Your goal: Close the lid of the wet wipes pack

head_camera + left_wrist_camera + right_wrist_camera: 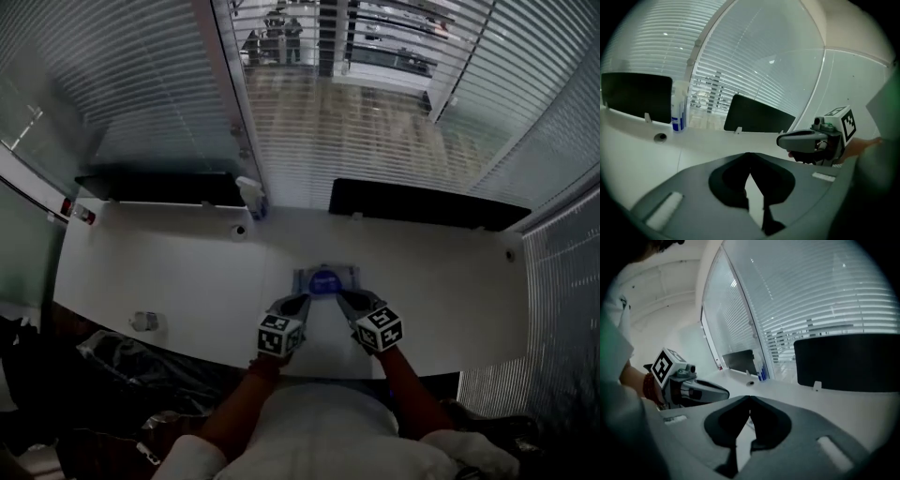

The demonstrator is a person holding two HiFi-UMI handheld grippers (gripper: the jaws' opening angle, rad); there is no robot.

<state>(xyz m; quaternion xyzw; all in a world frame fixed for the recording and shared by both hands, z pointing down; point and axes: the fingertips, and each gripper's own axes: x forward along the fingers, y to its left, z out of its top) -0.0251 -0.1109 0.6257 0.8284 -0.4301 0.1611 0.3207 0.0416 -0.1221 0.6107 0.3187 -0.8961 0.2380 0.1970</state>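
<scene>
With the left gripper (304,302) and right gripper (343,299) both empty, jaws pressed together, one blunt tip should push the lid (325,282) of the wet wipes pack (350,277) squarely flat.

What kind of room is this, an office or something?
Probably an office: a long white desk stands against slatted blinds, with two dark screen-like panels at its back edge.

No legible print, neither on the wet wipes pack (324,281) nor the spray bottle (678,113)
</scene>
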